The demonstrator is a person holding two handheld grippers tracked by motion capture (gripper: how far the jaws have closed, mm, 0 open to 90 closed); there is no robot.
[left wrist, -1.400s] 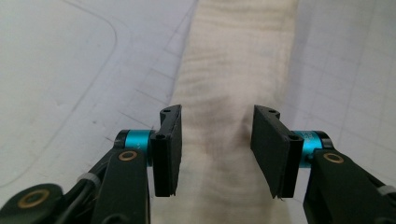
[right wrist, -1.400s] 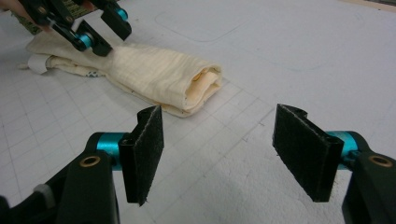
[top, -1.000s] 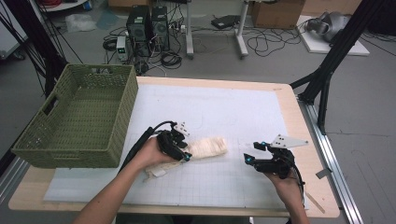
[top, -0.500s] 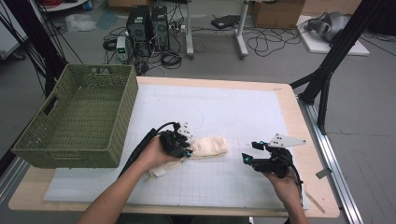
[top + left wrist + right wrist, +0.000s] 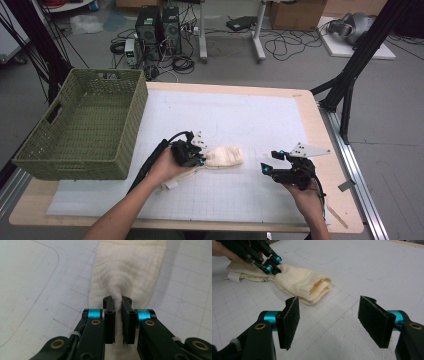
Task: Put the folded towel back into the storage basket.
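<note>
Cloth lies lengthwise toward the idle, wide-open right gripper, its near end pinched by the just-closing left gripper.

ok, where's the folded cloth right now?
High view: the folded cloth lies mid-table on the white mat, pinched by the left gripper, right of the green basket.

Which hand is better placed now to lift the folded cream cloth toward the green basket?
The left. Its tongs have just been closing and now pinch a ridge of the folded cream cloth, and the green basket stands on that side. The right tongs are open and apart from the cloth.
</note>
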